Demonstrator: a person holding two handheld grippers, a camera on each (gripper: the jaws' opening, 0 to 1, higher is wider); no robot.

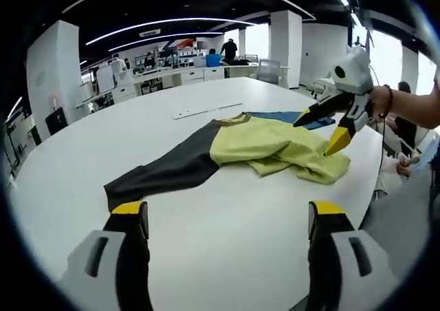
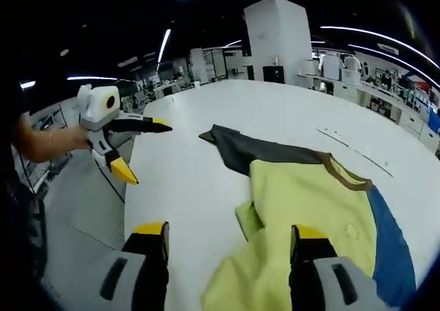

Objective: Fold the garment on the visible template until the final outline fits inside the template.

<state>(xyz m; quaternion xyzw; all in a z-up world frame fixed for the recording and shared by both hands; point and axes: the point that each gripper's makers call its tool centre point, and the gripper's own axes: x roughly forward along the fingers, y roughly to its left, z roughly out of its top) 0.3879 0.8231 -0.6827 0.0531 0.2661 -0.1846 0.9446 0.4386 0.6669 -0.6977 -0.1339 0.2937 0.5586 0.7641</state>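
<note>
White table (image 1: 227,235) (garment (image 1: 275,146) atop) in open office.

The T-shirt (image 1: 261,149) ahead of the left gripper (image 1: 230,218) is soft matt cloth: a creased yellow body, a smooth dark grey sleeve, a blue sleeve on the far side, and a ribbed brown collar. It lies on a smooth white table (image 1: 206,249) with a faint sheen. Beyond the shirt, the right gripper (image 1: 317,133) looks like hard plastic, with a glossy white body, black jaws and yellow tips.
</note>
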